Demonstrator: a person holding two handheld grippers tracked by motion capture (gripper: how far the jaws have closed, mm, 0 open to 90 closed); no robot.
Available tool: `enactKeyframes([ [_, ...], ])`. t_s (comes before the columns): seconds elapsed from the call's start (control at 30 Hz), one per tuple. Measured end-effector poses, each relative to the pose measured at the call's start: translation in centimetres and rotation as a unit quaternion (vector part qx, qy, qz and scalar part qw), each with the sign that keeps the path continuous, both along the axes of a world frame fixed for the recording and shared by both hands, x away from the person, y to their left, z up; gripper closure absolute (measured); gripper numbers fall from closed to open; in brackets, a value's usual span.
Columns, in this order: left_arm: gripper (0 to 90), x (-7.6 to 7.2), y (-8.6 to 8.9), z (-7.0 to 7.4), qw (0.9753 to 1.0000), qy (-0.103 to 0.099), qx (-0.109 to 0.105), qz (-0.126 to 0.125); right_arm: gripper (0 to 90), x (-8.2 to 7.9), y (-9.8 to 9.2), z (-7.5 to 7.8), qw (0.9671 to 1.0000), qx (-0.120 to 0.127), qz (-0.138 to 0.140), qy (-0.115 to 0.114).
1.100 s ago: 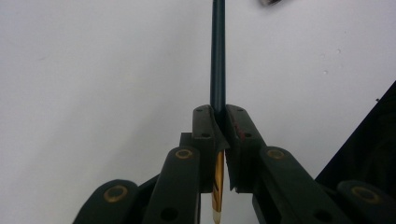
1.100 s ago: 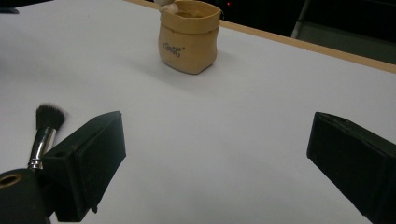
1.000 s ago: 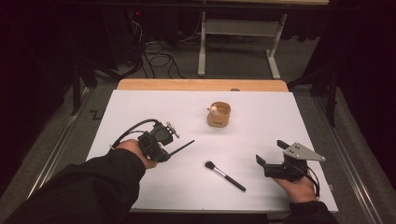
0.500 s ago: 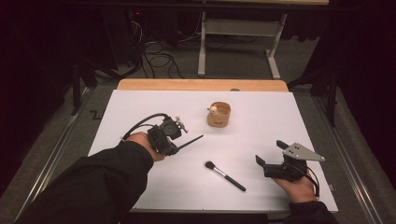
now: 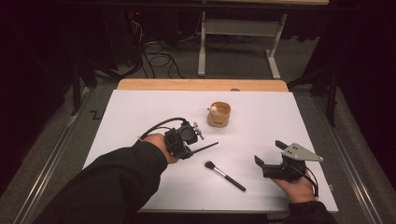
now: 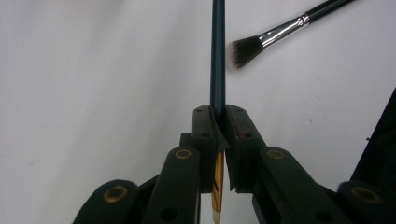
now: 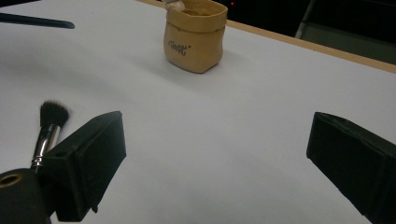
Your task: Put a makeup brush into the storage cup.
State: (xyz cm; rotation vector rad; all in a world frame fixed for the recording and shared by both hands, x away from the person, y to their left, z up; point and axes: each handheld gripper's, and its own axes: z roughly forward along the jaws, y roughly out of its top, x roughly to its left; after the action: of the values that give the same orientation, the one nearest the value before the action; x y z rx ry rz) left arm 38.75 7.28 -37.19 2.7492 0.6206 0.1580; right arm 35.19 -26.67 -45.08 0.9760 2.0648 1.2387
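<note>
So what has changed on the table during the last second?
The left claw, shut on the thin dark brush, moved forward and inward, toward the tan pouch. The right claw stayed open at its place, and the makeup brush and the pouch did not move.

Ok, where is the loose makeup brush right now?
In the high view the makeup brush lies flat on the white table, between the left tool and right tool.
</note>
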Motion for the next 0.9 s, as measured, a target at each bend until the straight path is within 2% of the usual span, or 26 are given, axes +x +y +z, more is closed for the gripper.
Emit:
enactKeyframes([
  [0.13,83.2,-0.2,-0.3,0.3,0.9999,0.008,-0.003,-0.013,5.3,-0.1,0.3,0.1,1.0,0.0,0.006,-0.001],
  [0.2,83.2,-0.3,-0.4,0.4,0.9998,0.011,0.003,-0.017,5.3,-0.2,0.6,0.5,1.0,0.004,0.007,-0.002],
  [0.27,83.2,-0.3,-0.4,0.4,0.9997,0.013,0.008,-0.02,5.6,0.0,1.3,1.7,0.9999,0.007,0.012,-0.007],
  [0.3,83.2,-0.3,-0.4,0.5,0.9996,0.015,0.01,-0.021,5.6,0.0,1.3,1.7,0.9999,0.007,0.012,-0.007],
  [0.33,83.2,-0.3,-0.4,0.5,0.9996,0.014,0.01,-0.021,5.7,0.0,1.9,2.6,0.9997,0.004,0.019,-0.015],
  [0.47,83.2,-0.3,-0.2,0.8,0.9998,0.011,0.005,-0.018,6.4,0.1,2.7,3.8,0.9992,0.001,0.03,-0.026],
  [0.57,83.2,-0.4,-0.1,1.0,0.9997,0.011,-0.001,-0.021,7.1,0.5,3.8,5.0,0.9988,0.008,0.038,-0.03],
  [0.8,83.1,-0.4,-0.1,0.9,0.9998,0.01,0.002,-0.02,7.4,1.1,5.2,5.7,0.9976,0.014,0.051,-0.045],
  [0.9,83.2,-0.4,-0.3,0.9,0.9997,0.011,0.0,-0.021,8.5,1.3,5.3,5.7,0.9971,0.004,0.049,-0.058],
])
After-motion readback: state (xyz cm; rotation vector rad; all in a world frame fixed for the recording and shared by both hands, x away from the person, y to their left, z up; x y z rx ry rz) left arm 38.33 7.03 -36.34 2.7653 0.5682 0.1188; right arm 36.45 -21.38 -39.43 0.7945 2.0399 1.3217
